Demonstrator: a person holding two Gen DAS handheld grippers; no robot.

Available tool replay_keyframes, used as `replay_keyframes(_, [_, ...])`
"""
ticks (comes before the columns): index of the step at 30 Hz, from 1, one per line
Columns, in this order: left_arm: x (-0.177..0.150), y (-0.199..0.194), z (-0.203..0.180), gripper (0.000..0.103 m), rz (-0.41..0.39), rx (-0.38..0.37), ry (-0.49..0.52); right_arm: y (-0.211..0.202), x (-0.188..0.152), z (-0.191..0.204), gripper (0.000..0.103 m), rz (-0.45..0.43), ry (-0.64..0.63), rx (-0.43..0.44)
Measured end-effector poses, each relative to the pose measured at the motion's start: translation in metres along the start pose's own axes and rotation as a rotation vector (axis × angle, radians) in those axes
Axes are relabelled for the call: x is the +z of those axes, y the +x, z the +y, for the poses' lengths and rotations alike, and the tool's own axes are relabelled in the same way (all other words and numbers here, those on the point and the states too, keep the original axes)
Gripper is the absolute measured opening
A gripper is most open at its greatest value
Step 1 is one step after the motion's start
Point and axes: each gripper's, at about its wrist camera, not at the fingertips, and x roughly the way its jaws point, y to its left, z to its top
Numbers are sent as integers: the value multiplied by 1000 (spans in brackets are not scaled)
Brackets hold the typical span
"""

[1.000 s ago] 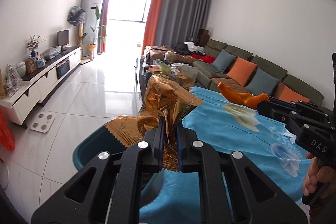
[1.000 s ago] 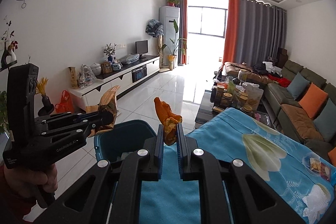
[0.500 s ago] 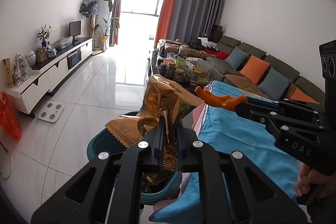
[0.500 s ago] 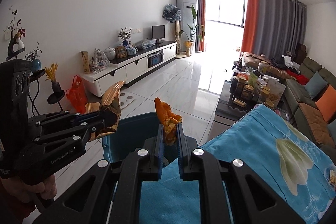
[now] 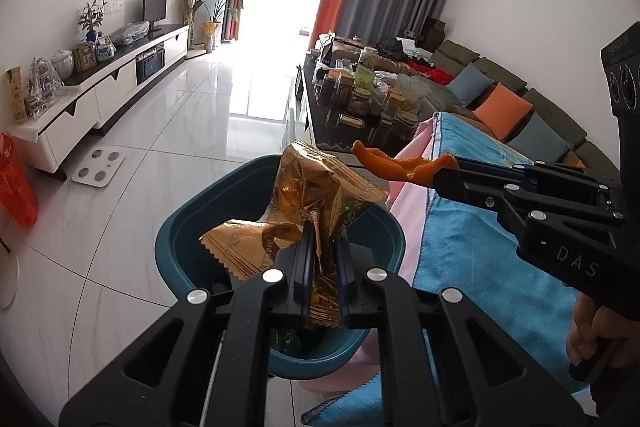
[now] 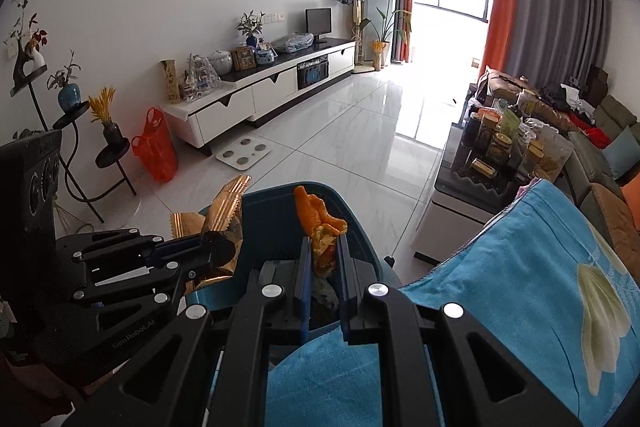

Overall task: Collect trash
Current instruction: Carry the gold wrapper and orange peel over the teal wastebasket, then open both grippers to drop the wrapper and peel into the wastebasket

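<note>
My left gripper is shut on a crumpled gold foil wrapper and holds it over the teal bin. It also shows in the right wrist view, with the wrapper at its tip. My right gripper is shut on an orange peel above the teal bin. In the left wrist view the right gripper holds the peel over the bin's right edge. Some trash lies inside the bin.
The bin stands on the white tile floor against the table's blue cloth. A dark coffee table crowded with jars stands beyond. A white TV cabinet, a scale and a red bag lie left. A sofa is right.
Both grippers have moved left off the blue cloth and tilted down; the wrapper and the peel now hang over the bin. Both stay shut on their loads.
</note>
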Motion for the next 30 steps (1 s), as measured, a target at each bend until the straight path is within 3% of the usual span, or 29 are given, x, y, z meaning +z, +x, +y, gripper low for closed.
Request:
replay_keyframes(22, [-13,109,19,15,149,30,-66,78,4,-1,11,209,-14,19])
replay_keyframes(24, [-13,113,22,21,150,31,-79,80,4,-1,16,216,-11,11])
replay_keyframes(26, [-13,116,23,35,145,41,-81,80,4,-2,30,215,-1,5])
replay_keyframes(30, [-12,112,26,42,125,60,-88,76,4,-7,30,197,20,3])
